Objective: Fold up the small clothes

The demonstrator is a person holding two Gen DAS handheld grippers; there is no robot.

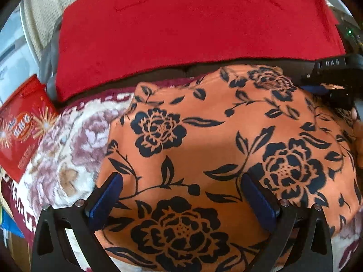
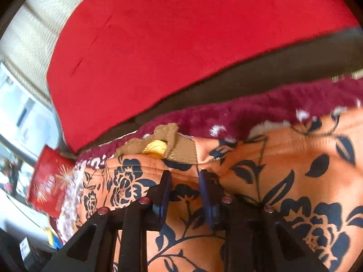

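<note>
The orange floral garment (image 1: 204, 149) lies spread on a plush blanket (image 1: 68, 140). Left gripper (image 1: 181, 195) hovers wide open; right gripper (image 2: 185, 195), jaws nearly closed, seems to pinch its edge. Next: probably fold it over.

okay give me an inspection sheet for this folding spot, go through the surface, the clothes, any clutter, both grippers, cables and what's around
Surface: plush maroon-and-cream floral blanket, a red cloth behind it.
Job's things: orange garment with black flower print spread on the blanket; a tan and yellow piece shows at its far edge in the right wrist view.
Clutter: red snack packet at the blanket's left edge.
Grippers: left gripper open wide over the garment; right gripper narrowed around a fold near the hem, grip uncertain.
Cables: nothing seen.
Surroundings: pale ribbed fabric and bright window light at the left.
</note>
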